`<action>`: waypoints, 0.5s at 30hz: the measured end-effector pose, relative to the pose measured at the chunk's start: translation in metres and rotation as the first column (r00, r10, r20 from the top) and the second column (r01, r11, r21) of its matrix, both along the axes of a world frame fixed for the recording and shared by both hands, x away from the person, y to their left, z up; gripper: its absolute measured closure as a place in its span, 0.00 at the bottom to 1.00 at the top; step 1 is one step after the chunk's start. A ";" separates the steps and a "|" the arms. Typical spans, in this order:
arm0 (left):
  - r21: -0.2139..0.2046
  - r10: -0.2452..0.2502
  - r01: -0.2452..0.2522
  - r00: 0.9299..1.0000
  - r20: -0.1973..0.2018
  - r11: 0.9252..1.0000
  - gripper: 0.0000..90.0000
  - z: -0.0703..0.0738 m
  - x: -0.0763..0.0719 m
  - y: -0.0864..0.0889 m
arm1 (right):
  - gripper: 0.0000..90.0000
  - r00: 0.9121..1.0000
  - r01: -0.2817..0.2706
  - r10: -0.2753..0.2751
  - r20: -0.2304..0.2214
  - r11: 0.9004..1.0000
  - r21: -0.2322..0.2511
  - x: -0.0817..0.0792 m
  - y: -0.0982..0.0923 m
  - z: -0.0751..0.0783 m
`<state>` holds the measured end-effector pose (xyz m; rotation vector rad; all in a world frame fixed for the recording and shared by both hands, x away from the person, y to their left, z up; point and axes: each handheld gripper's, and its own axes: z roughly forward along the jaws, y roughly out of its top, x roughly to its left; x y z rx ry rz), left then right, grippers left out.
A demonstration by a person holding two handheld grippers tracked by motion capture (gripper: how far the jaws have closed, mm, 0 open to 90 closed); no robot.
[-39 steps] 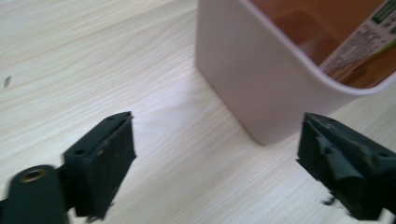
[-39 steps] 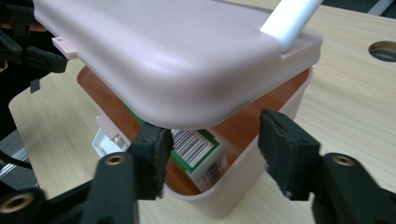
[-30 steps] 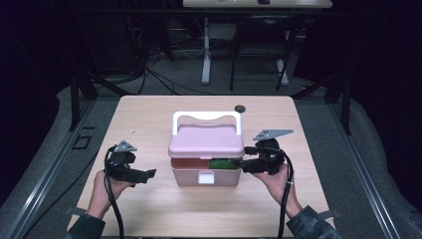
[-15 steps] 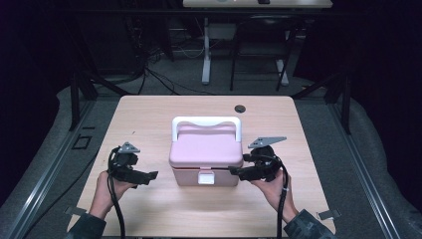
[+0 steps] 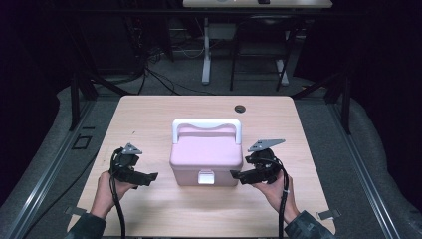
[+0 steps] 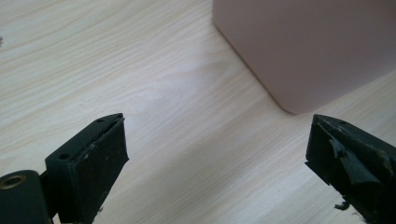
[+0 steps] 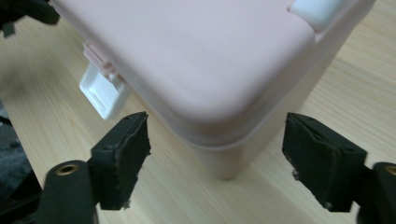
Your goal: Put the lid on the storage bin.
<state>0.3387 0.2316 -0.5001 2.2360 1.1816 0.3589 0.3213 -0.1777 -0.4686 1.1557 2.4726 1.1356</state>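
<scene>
Pink lidded box [image 5: 206, 159] sits near the middle of the worktop [image 5: 149, 114], lid down flat, white handle [image 5: 206, 124] folded toward the far side, white latch [image 5: 204, 177] on the near face.

Left hand-held gripper [image 5: 147, 177]: low at the box's left, just beside it, not touching. Jaws spread wide over bare wood in its own view, nothing between them; the box's corner [image 6: 299, 51] lies just ahead.

Right hand-held gripper [image 5: 238, 175]: at the box's near right corner. Jaws apart and have just been opening. In its own view the rounded lid corner [image 7: 219, 116] lies between them, but neither pad presses on it. Latch [image 7: 103, 93] hangs off to the left there, apparently not snapped in.

Judged step: lid just set down; next comes securing the latch or backing off.

How to do it well:
- Draw the right gripper straight back from the corner before swinging it, so a pad doesn't snag the lid rim and lift it.
- If latching, come at the white tab from the near side and press flat, not at an angle.
- Steady the box's left wall with the left gripper; a light box will likely slide on smooth wood.
- Check the lid seats evenly all round.
</scene>
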 end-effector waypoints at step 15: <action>0.095 0.038 -0.037 0.999 -0.009 0.995 0.01 -0.009 0.006 0.011 | 0.00 0.986 0.140 -0.149 -0.069 0.982 -0.125 0.007 -0.068 -0.024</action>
